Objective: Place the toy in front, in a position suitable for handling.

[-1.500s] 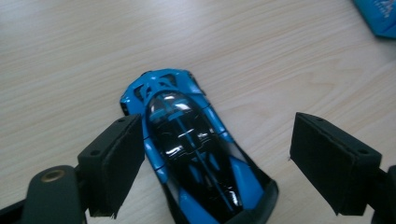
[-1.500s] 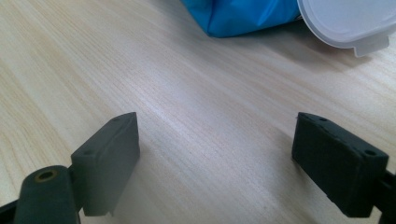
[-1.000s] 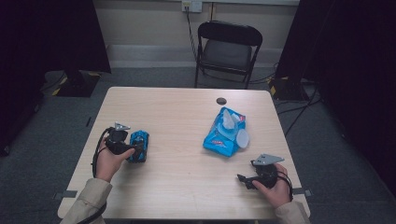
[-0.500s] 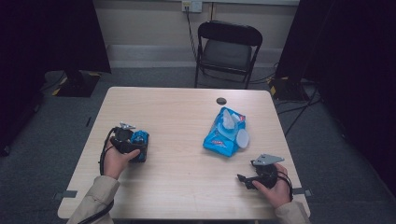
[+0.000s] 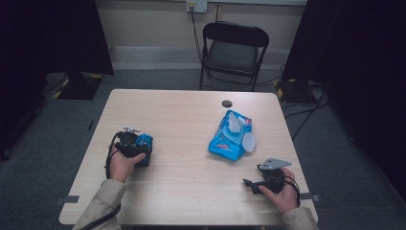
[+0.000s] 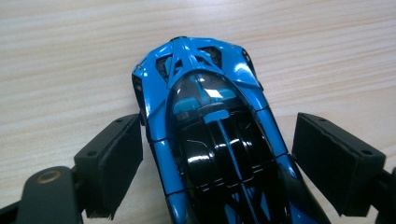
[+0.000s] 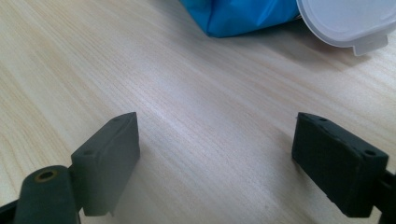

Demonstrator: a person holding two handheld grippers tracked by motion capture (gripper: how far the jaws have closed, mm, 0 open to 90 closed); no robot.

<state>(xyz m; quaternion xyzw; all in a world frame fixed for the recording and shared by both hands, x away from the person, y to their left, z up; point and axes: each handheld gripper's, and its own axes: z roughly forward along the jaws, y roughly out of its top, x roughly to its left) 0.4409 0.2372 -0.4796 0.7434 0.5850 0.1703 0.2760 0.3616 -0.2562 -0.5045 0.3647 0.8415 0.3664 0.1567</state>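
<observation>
A blue and black toy car [image 6: 210, 121] rests on the wooden table [image 5: 191, 191], at its left side in the high view, where the car [image 5: 146, 140] shows beside a hand. My left gripper [image 6: 219, 154] is open, its jaws on either side of the car's body with a gap on the right side. The left gripper [image 5: 139, 149] points rightwards. My right gripper [image 5: 249, 183] lies near the front right corner, held in the other hand. The right gripper [image 7: 217, 135] is open over bare wood with nothing between its fingers.
A blue wet-wipe pack [image 5: 230, 136] with an open white lid [image 5: 248, 142] lies right of centre, just beyond the right gripper; the pack [image 7: 238, 14] and lid [image 7: 345, 21] show ahead of it. A small black disc [image 5: 226, 103] sits near the far edge. A black chair [image 5: 234, 48] stands behind the table.
My left gripper has slid rightwards onto the toy car, so that its jaws now straddle it. The right gripper has stayed where it was.
</observation>
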